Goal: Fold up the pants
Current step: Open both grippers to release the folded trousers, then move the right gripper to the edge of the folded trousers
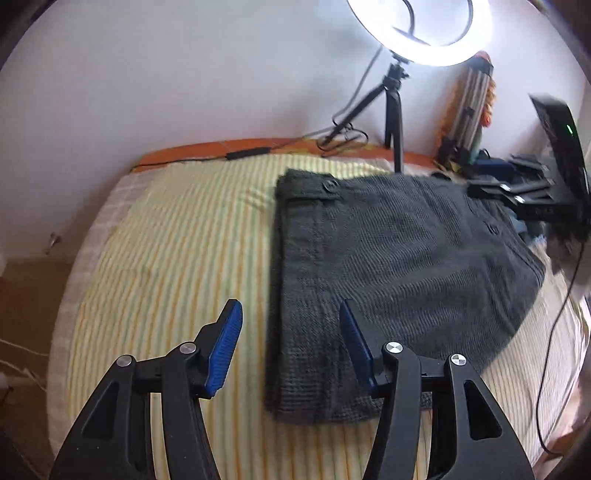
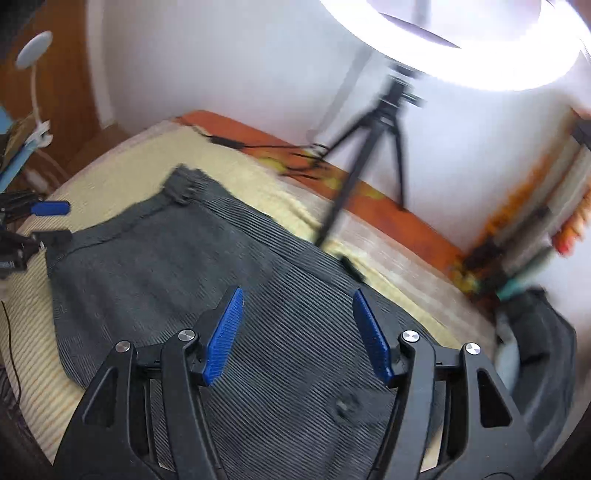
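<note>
Dark grey corduroy pants (image 1: 388,266) lie folded into a compact rectangle on the striped yellow bedspread (image 1: 177,258). A button flap shows at the far left corner. My left gripper (image 1: 291,317) is open and empty, hovering over the near left edge of the pants. My right gripper (image 2: 297,306) is open and empty, hovering above the pants (image 2: 221,277). The right gripper also shows in the left wrist view (image 1: 517,188) at the far right edge of the pants. The left gripper shows in the right wrist view (image 2: 48,221) at the left.
A ring light (image 1: 421,33) on a black tripod (image 1: 391,110) stands at the bed's far edge by the white wall, with cables (image 1: 258,149) along the orange border. Clutter and a dark bag (image 2: 543,350) sit at the right. A wooden floor (image 1: 26,295) lies left.
</note>
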A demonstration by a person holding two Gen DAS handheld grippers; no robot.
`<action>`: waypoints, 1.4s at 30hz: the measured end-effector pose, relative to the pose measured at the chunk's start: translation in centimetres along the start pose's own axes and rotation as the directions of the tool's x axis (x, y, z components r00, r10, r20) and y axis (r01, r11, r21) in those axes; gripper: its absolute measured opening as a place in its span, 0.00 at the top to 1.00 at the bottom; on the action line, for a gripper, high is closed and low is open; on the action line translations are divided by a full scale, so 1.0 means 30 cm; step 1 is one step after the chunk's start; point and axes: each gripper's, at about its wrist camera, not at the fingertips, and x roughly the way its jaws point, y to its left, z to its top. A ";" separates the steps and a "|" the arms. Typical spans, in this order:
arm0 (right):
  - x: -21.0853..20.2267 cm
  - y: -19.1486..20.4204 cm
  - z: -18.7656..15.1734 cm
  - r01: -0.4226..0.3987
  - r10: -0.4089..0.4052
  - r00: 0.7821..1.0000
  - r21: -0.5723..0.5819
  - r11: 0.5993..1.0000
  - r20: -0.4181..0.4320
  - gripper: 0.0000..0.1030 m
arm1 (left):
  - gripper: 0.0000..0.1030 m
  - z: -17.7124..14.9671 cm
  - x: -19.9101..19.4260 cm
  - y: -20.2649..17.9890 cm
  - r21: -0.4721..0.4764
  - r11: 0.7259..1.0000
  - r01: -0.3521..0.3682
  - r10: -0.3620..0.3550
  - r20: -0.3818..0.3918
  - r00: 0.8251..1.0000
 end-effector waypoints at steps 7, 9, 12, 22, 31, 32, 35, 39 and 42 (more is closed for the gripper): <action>0.235 0.175 0.191 -0.064 0.060 0.998 -0.124 0.990 -0.037 0.34 | 0.48 -0.034 0.016 0.024 -0.028 1.000 0.010 -0.010 -0.004 1.000; 0.302 0.204 0.223 -0.070 0.062 0.996 -0.148 0.986 -0.057 0.34 | 0.48 -0.043 0.010 0.034 -0.027 1.000 0.017 -0.017 0.000 1.000; 0.378 0.253 0.251 -0.091 0.076 0.993 -0.185 0.979 -0.086 0.34 | 0.45 -0.057 0.007 0.045 -0.032 0.999 0.029 -0.030 -0.005 1.000; 0.413 0.255 0.265 -0.045 0.031 0.997 -0.188 0.981 -0.077 0.80 | 0.43 -0.061 0.024 0.034 -0.013 1.000 -0.003 0.003 0.006 1.000; 0.163 0.161 0.215 -0.032 0.031 0.999 -0.048 0.998 -0.017 0.58 | 0.40 -0.049 0.013 0.031 -0.009 0.998 -0.068 0.068 -0.006 0.998; 0.108 0.150 0.180 -0.035 0.035 0.999 -0.024 0.999 -0.007 0.58 | 0.40 -0.037 -0.014 0.020 -0.017 0.999 -0.049 0.050 0.020 0.999; -0.031 0.142 0.020 -0.062 0.062 0.998 0.015 0.998 0.009 0.58 | 0.40 0.004 -0.044 -0.047 0.004 1.000 0.010 -0.010 0.048 0.999; -0.078 0.116 -0.185 -0.040 0.045 0.998 0.106 0.994 -0.042 0.58 | 0.40 0.072 0.008 -0.197 0.097 0.990 0.104 -0.105 0.005 0.994; -0.040 0.038 -0.258 -0.013 0.031 0.996 0.210 0.978 -0.078 0.58 | 0.40 0.095 0.083 -0.266 0.131 0.984 0.124 -0.121 -0.034 0.992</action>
